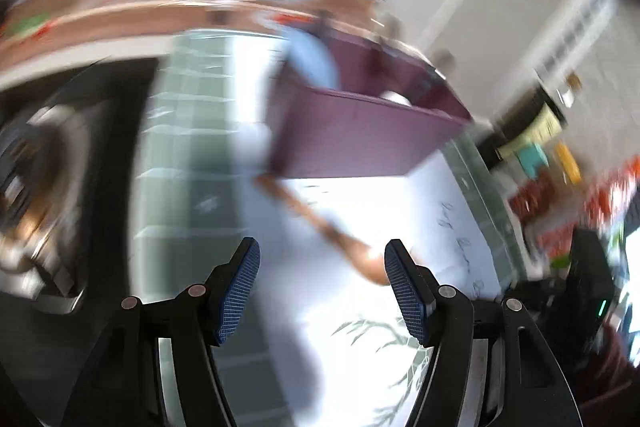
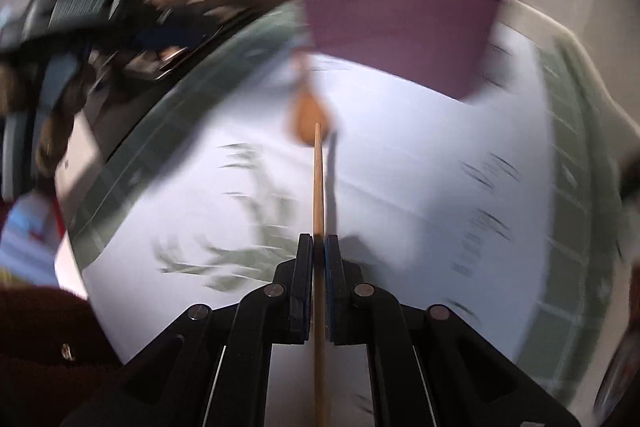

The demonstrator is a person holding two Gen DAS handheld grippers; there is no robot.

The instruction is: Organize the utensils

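White printed cloth [image 2: 400, 187]; left jaws apart, right clamp chopstick [image 2: 318, 187], likely wooden.

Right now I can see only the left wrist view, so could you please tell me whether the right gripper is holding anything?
Observer: Yes. The right gripper is shut on a thin wooden stick, probably a chopstick.
Operator: Thank you. Which way does its free end point?
Observer: It points straight ahead toward the bowl of the wooden spoon, with the purple bin beyond it.
Operator: Is that end resting on the mat?
Observer: It looks raised. Its shadow falls apart from it, to the right, on the white mat.
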